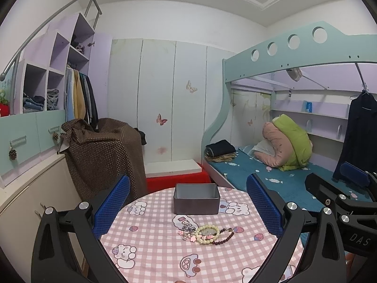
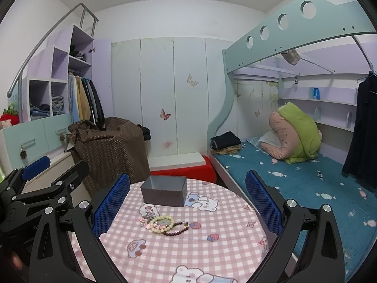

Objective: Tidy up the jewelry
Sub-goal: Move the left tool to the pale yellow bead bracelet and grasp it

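Left gripper: the left gripper hangs above the near edge of the round table, its blue-padded fingers spread wide, nothing between them.
Jewelry look: a small heap of jewelry lies on the pink checked cloth; a pale yellow-green bead bracelet sits in the middle, a pink flower charm piece touches its left side, and a dark maroon bead bracelet lies against its right side.
Jewelry place: near the table's middle, just nearer than the grey box, apart from it.
Box: rectangular, open-topped, standing near the far edge.
Open room: bare cloth surrounds the heap on all sides, widest toward the near edge; beyond the right edge is the blue bed.
Long axis: the heap stretches left to right, the maroon strand's end tilting toward the far right.
Right gripper: the right gripper hovers over the near right edge, fingers wide apart, holding nothing.
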Motion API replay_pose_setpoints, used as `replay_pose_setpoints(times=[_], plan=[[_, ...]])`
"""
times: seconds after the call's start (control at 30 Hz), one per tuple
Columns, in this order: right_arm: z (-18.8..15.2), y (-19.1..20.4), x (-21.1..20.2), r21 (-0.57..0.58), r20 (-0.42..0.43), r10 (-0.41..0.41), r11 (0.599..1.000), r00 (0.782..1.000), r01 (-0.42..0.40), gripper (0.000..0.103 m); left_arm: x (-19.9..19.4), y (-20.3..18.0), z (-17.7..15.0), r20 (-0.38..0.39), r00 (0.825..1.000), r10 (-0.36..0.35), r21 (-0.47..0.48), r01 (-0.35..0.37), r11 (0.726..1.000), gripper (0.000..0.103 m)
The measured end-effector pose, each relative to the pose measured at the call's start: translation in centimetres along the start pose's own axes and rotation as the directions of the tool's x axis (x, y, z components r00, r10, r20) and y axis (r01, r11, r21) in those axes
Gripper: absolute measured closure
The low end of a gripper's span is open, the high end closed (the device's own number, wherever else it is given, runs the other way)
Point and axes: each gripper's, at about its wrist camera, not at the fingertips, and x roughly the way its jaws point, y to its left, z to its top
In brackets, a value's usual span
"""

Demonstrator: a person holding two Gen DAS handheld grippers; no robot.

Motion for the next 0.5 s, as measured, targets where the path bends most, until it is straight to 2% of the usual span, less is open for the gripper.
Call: replay_pose_setpoints(times=[0.1, 0.27, 0.4, 0.5], plan=[[0.0, 0.1, 1.4, -0.016, -0.017, -0.007, 1.0, 1.0, 0.007, 0.007, 1.6, 0.3, -0.2, -0.028, 1.0, -0.004, 0.005, 0.005, 1.0, 0.007], [-0.4, -0.5, 5.1, -0.033, -0.062, -0.032, 0.999, 0.998, 0.03, 0.007, 5.1, 1.6, -1.0, -0.11, 0.993, 0.034, -0.002, -0.035, 0.999, 0.007], [-1.3, -1.9, 8.2, -0.036, -0.104, -0.02, 0.999, 0.994, 0.016, 0.007, 8.7, 3.4, -2.8, -0.196, 0.979, 0.053, -0.021, -0.058, 0.998, 0.007], [-2.7, -3.2, 11.6, -0.019, -0.193, -0.014, 1.0, 0.981, 0.011, 0.008, 11.6, 4.2, -4.8, -0.287, 0.956, 0.062, -0.025, -0.073, 0.997, 0.007]])
